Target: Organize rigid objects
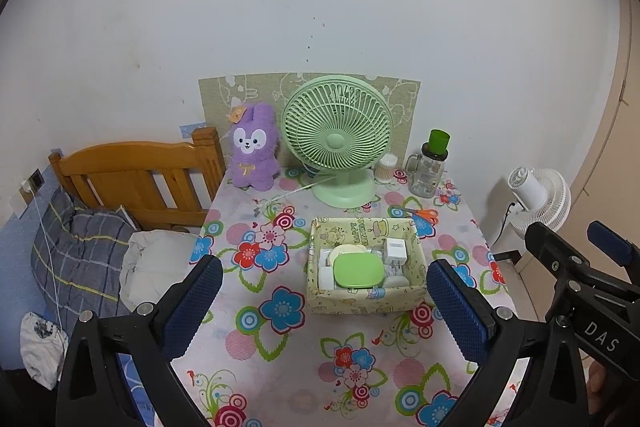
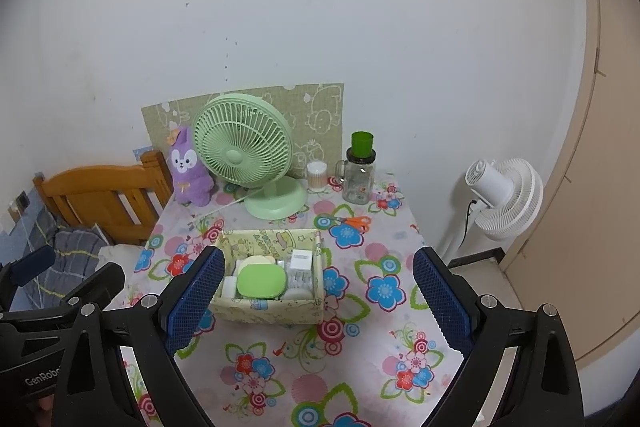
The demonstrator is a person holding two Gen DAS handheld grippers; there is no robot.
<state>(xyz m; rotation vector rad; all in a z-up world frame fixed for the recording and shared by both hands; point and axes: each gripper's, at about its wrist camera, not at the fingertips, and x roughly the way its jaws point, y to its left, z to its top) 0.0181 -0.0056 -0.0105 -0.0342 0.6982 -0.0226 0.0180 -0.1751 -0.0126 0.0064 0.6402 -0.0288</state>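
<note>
Both grippers, left (image 1: pixel 324 303) and right (image 2: pixel 318 297), hover wide and empty near the table's (image 1: pixel 280 367) front edge; the box (image 1: pixel 366 297) looks packed, so next comes reaching the scissors (image 1: pixel 420 214) toward the back right corner.

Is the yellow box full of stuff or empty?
Nearly full. The pale yellow cartoon-print box holds a flat green case, a white plug block and other small white things, reaching near its rim.

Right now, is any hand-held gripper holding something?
No. The left hand-held gripper and right hand-held gripper are both open and empty above the table.
</note>
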